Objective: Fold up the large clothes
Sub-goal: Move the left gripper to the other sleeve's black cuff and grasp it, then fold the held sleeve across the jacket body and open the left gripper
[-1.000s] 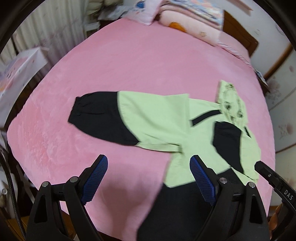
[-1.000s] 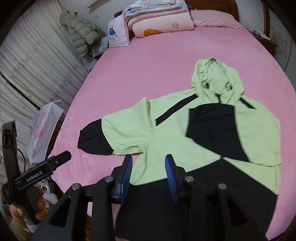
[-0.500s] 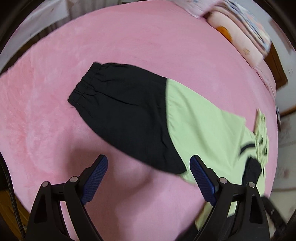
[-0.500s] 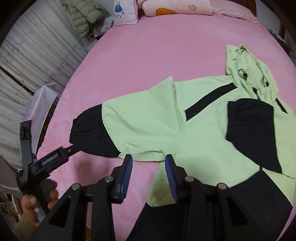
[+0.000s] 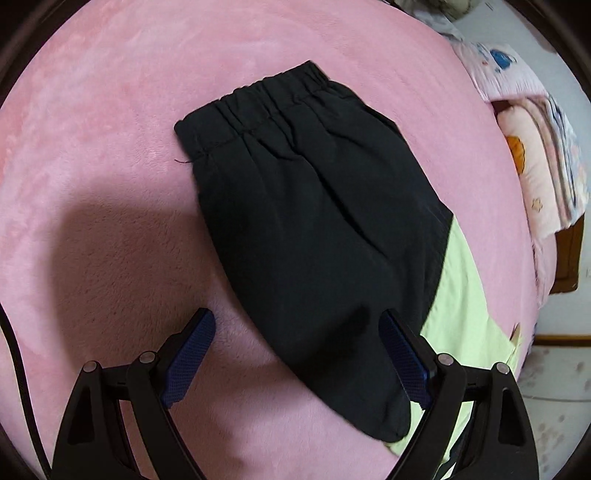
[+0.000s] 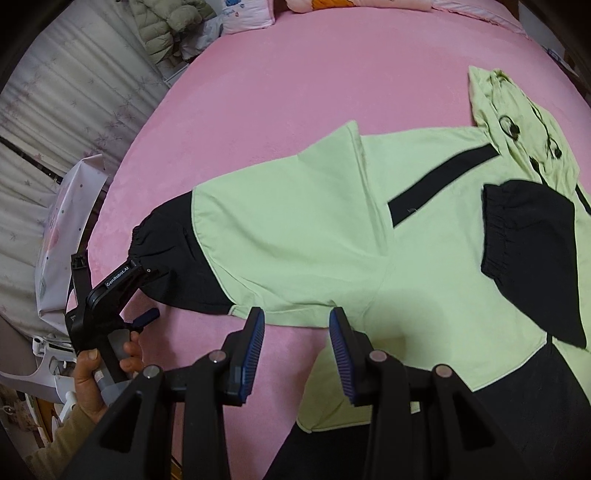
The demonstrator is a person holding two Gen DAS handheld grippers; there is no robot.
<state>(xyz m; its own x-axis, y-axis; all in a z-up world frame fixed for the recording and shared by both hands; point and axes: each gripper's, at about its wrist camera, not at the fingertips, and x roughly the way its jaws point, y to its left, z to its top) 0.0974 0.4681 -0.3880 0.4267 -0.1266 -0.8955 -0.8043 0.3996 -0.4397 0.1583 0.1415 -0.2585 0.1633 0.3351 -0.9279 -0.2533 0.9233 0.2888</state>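
Note:
A light-green and black hooded jacket (image 6: 424,258) lies flat on the pink bedspread (image 6: 295,92). One black-cuffed sleeve (image 6: 528,243) is folded across its chest. The other sleeve stretches out sideways, ending in a black part with an elastic cuff (image 5: 266,96). My left gripper (image 5: 297,325) hangs close over that black sleeve end (image 5: 314,229), jaws wide open and straddling the cloth's lower edge without pressing it. The right wrist view shows a hand holding the left gripper (image 6: 155,295) at the cuff. My right gripper (image 6: 295,314) is partly open and empty, just above the sleeve's lower hem near the armpit.
Pillows and folded quilts (image 5: 543,177) are stacked at the head of the bed by a wooden headboard (image 5: 569,254). A padded coat (image 6: 166,26) and a white bag (image 6: 62,229) stand beside the bed's left edge, in front of curtains (image 6: 55,103).
The left gripper has dropped and rolled, closing in on the black sleeve end. The right gripper has sunk towards the sleeve's lower hem. Neither gripper's jaws have changed width.

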